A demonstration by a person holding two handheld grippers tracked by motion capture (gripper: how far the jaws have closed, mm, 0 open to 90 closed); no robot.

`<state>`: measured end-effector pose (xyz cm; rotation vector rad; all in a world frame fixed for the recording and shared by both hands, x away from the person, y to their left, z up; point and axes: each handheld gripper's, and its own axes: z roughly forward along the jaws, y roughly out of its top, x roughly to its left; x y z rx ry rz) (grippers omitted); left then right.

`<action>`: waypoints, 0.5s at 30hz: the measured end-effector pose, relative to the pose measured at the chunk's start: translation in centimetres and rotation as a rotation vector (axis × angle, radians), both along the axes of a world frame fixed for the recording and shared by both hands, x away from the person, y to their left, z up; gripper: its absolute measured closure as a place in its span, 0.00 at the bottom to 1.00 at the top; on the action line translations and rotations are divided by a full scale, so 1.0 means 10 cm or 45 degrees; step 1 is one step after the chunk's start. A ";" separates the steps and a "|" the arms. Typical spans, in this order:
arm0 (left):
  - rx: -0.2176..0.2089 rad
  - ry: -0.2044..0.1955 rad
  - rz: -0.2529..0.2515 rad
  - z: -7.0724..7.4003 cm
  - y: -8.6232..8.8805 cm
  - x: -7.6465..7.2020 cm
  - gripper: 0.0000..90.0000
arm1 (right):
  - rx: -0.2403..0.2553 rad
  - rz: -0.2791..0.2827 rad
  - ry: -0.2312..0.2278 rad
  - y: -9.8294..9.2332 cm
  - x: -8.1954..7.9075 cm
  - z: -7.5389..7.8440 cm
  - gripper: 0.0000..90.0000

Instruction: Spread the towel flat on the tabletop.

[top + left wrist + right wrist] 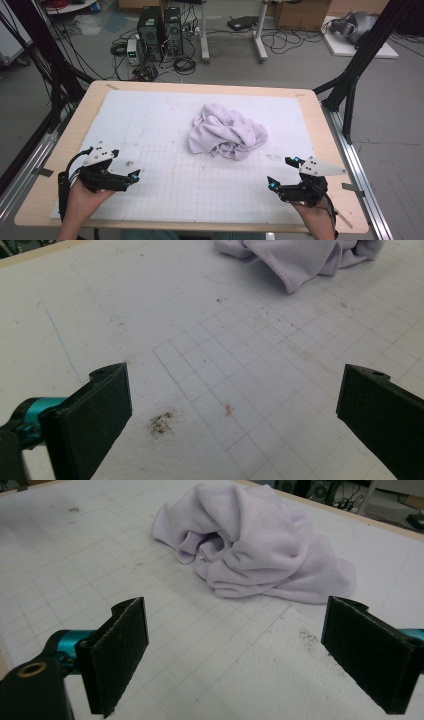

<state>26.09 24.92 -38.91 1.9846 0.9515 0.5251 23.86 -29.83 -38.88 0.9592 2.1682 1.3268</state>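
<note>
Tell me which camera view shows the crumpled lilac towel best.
The right gripper view: the crumpled lilac fleece towel sits close and whole, its folds clear. The high view shows it whole but small, mid-table. The left gripper view catches just its near edge at the top.

- No words, brand names, labels or numbers can be read anywhere in the three views.
- The white mat (150,125) on the table carries only a printed grid of thin lines (260,365) — plain squares, with no figures or letters beside them.
- The computer towers (160,32) on the floor beyond the table's far edge are too small and dark to show any marking.
- The cardboard box (300,15) past the far right corner shows no legible print — too blurred to tell.
</note>
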 end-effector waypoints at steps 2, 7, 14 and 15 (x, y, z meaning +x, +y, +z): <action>0.002 0.004 0.005 0.00 0.00 0.00 0.02 | 0.006 -0.001 0.007 0.00 0.01 -0.01 0.12; 0.002 0.004 -0.002 0.01 -0.01 -0.01 0.02 | 0.002 0.008 0.001 0.00 0.02 0.00 0.12; 0.000 0.002 -0.003 0.02 -0.02 -0.01 0.02 | 0.008 0.012 0.008 0.01 0.02 0.00 0.12; 0.006 -0.003 -0.010 0.02 -0.02 -0.02 0.02 | 0.016 0.012 0.016 0.01 0.02 0.01 0.12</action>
